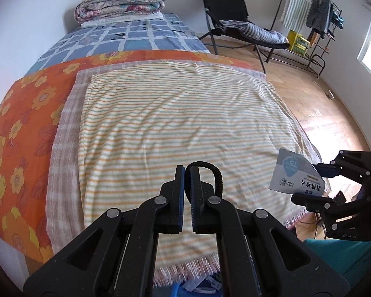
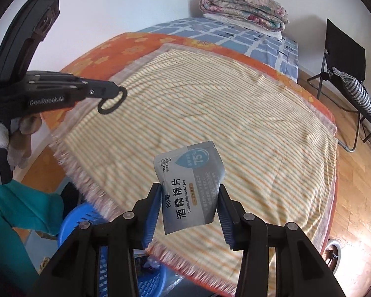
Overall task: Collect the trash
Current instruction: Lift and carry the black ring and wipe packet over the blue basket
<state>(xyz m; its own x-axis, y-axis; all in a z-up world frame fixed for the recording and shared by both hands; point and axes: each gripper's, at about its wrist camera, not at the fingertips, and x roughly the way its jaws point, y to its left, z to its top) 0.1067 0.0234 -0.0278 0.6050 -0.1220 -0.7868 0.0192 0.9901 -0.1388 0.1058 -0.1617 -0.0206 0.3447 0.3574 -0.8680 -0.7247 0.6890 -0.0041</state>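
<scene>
A grey alcohol-pad packet hangs above the striped blanket, and my right gripper is shut on it, the pads pressing its two side edges. The left wrist view shows the same packet at the right, held by the right gripper. A black elastic loop is pinched between the closed blue pads of my left gripper and curls out to the right. The right wrist view has the left gripper at the left with the loop dangling from its tip. A blue plastic basket stands below the bed's near edge.
The bed carries an orange floral sheet, a blue checked sheet and a folded quilt at its far end. A black folding chair and a clothes rack stand on the wooden floor to the right. A teal garment is close by.
</scene>
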